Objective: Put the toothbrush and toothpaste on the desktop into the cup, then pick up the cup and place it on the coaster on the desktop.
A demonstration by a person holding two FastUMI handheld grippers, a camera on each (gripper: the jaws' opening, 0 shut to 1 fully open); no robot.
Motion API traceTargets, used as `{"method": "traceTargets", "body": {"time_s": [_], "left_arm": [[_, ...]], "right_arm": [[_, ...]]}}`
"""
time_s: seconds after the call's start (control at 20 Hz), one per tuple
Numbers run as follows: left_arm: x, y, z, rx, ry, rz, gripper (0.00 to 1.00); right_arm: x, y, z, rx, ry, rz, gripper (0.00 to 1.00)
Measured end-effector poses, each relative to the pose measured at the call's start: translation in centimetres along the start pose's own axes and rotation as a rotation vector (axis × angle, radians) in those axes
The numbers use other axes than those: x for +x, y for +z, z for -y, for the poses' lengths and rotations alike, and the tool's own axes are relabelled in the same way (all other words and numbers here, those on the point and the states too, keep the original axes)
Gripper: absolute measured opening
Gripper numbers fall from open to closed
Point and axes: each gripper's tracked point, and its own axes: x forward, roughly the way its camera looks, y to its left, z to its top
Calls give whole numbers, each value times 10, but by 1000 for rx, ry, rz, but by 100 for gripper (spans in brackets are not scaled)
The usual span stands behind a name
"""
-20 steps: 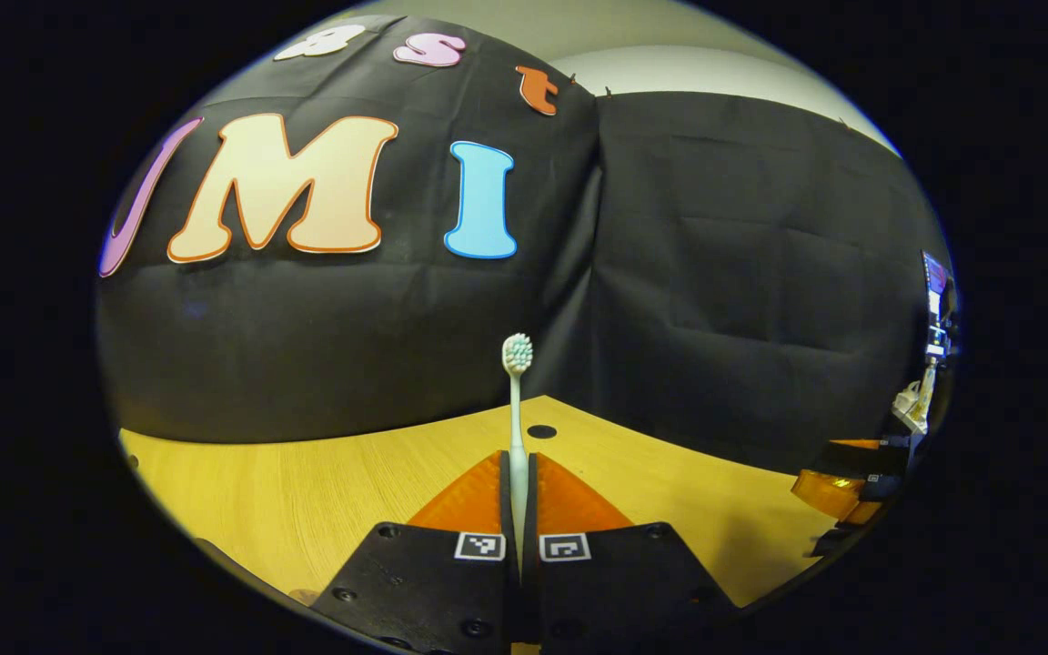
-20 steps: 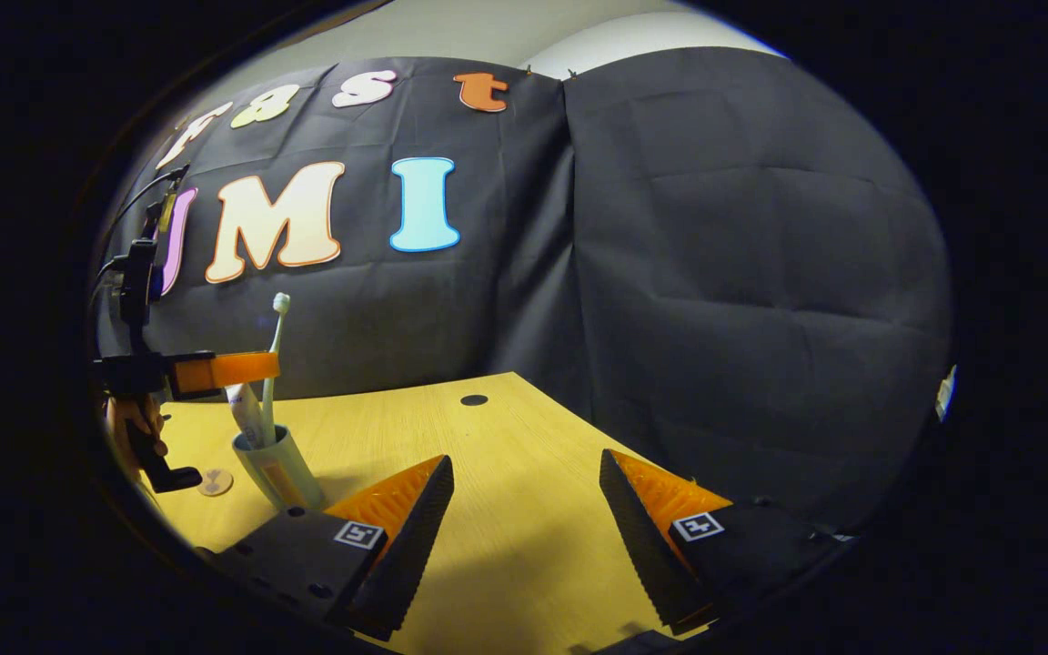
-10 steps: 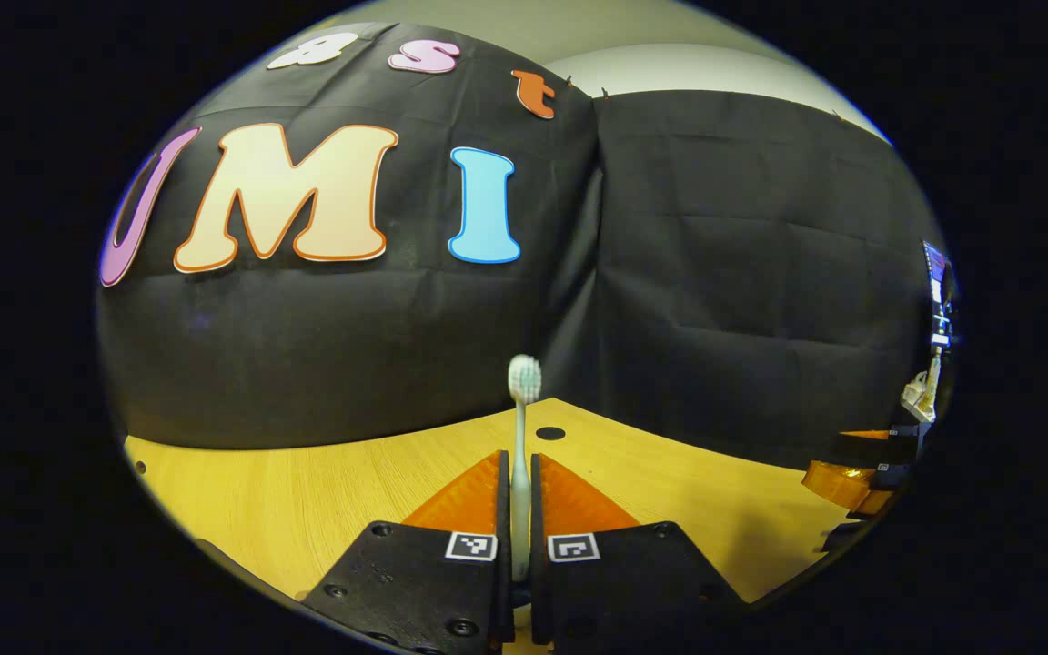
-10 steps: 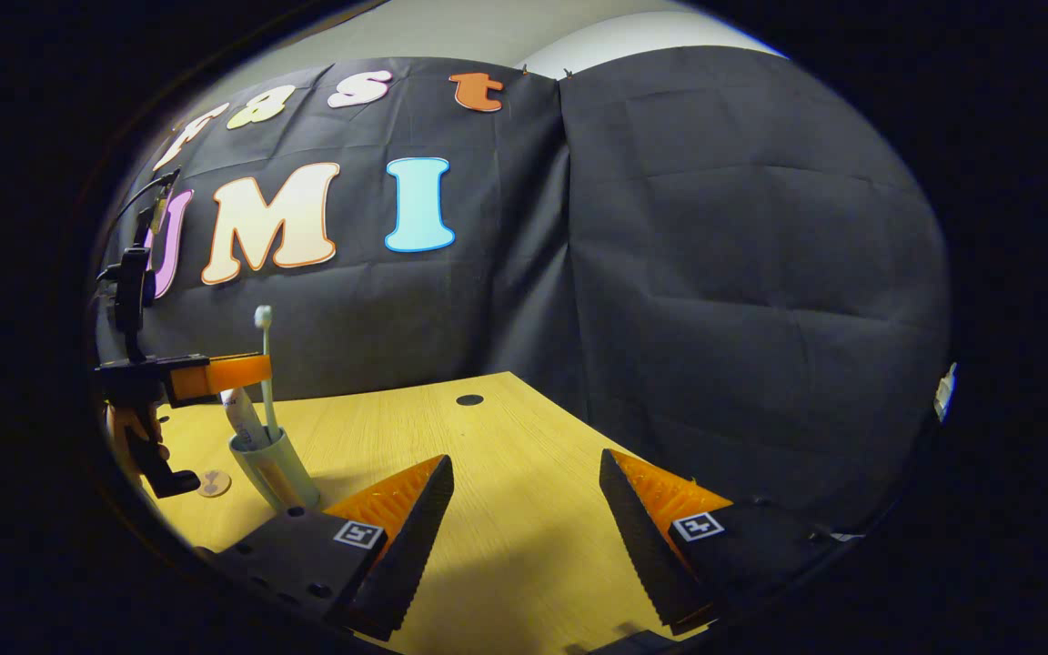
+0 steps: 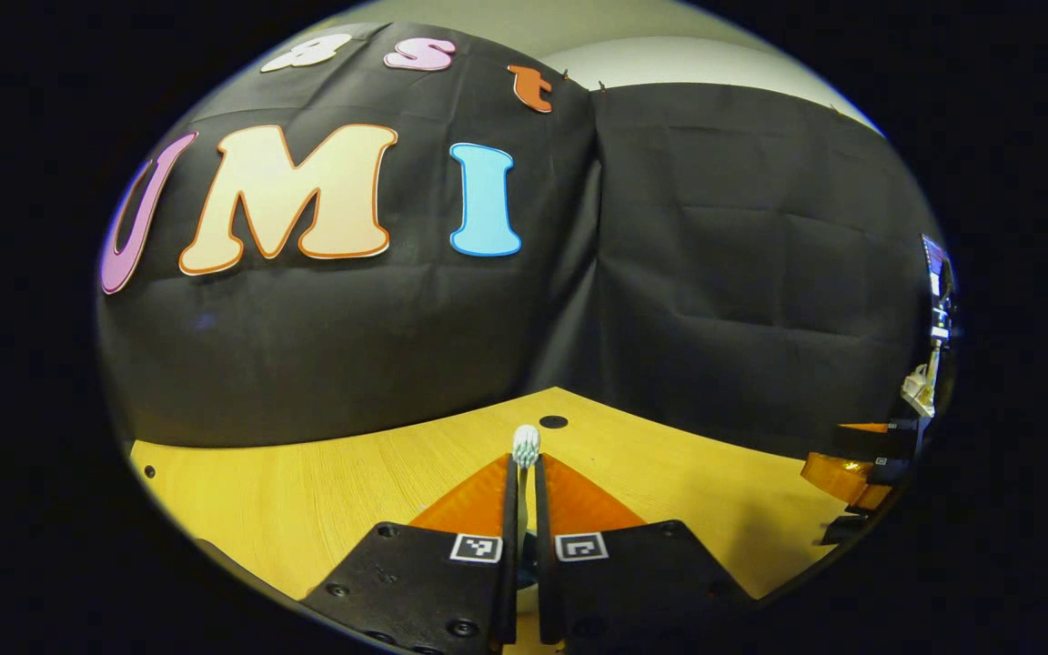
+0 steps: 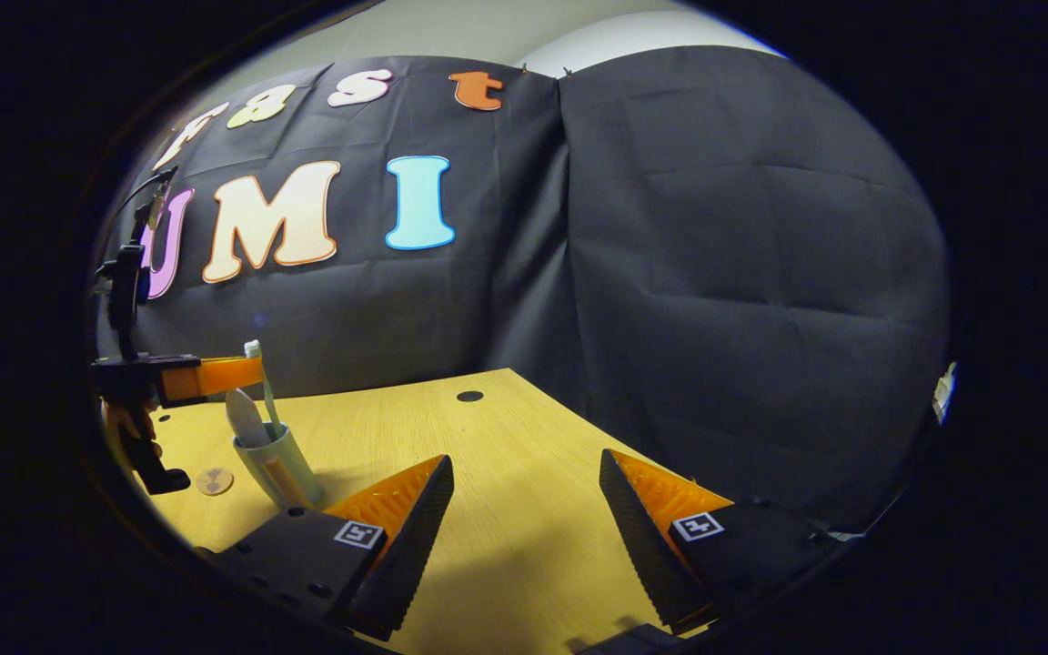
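Bench (image 6: pixel 506 473) first: a pale wooden top running back to a corner under the black cloth wall, with a small dark hole (image 6: pixel 469 396) near that far corner. Toward its left edge, in the right gripper view, stands the cup (image 6: pixel 280 464), upright, with the toothpaste (image 6: pixel 242 418) poking out of it and the toothbrush (image 6: pixel 262 387) standing in it beside the tube. The coaster (image 6: pixel 214 480) lies flat just left of the cup, apart from it.

The left gripper (image 5: pixel 524 496) hangs over the cup with its jaws slightly parted around the toothbrush shaft; a sliver of gap shows on each side, so it looks released rather than clenched. The bristle head (image 5: pixel 526 444) sits just above its fingertips. The right gripper (image 6: pixel 524 509) rests wide open over bare bench, grasping nothing.

Risk from here, as I judge it: drawing the left gripper away sideways could catch the brush head between the fingers, dragging it out or tipping the light cup. Lifting the cup too low or off-centre could also spill both items short of the coaster.
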Motion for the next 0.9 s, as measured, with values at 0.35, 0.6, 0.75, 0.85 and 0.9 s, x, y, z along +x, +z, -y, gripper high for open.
{"method": "traceTargets", "body": {"time_s": [0.35, 0.6, 0.75, 0.85, 0.9], "left_arm": [[-20, -3, 8, 51, -7, -14, 59], [-40, 4, 4, 23, 8, -4, 69], [-54, 7, -10, 3, 42, -6, 71], [-66, 9, -22, -13, 73, -6, 73], [-73, 10, -28, -20, 89, -7, 74]], "right_arm": [[-4, 2, -11, 4, 21, -9, 96], [-10, 5, -26, -16, 51, -22, 96], [-12, 11, -41, -20, 82, -29, 99], [-12, 17, -54, -29, 107, -31, 96], [-13, 21, -62, -34, 124, -34, 99]]}}
